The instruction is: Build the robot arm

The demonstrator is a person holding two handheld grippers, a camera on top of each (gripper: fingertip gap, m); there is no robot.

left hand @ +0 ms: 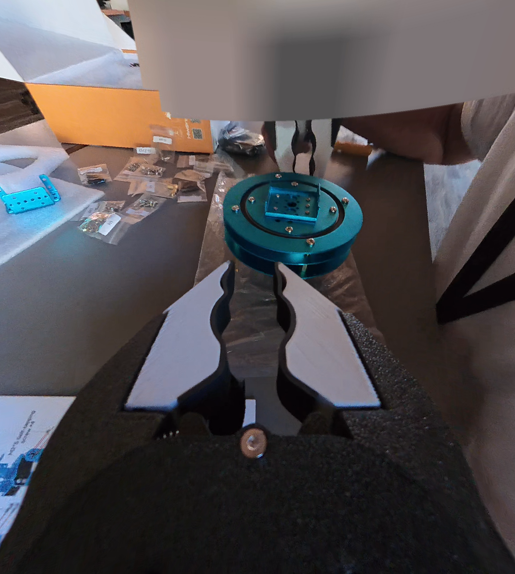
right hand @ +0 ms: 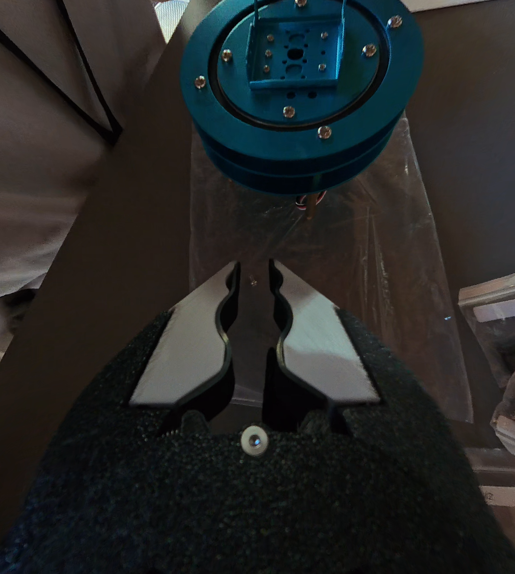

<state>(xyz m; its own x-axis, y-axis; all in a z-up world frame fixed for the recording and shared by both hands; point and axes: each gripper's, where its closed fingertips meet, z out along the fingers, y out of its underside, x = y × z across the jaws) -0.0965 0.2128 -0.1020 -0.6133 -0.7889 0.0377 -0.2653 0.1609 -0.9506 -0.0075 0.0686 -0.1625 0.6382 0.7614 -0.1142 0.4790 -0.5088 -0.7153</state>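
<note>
Left gripper (left hand: 253, 264) parted beside teal turntable (left hand: 292, 222), right gripper (right hand: 253, 264) parted around perhaps a small screw (right hand: 252, 279)

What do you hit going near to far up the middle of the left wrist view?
left gripper, open and empty → clear plastic bag → teal round base sitting on it → black straps

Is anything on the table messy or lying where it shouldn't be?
One tiny loose screw lies by itself on the clear plastic bag, just past the open right gripper, apart from the small bags of screws. A brass post and wires stick out beneath the blue round turntable. Nothing looks spilled or broken.
</note>
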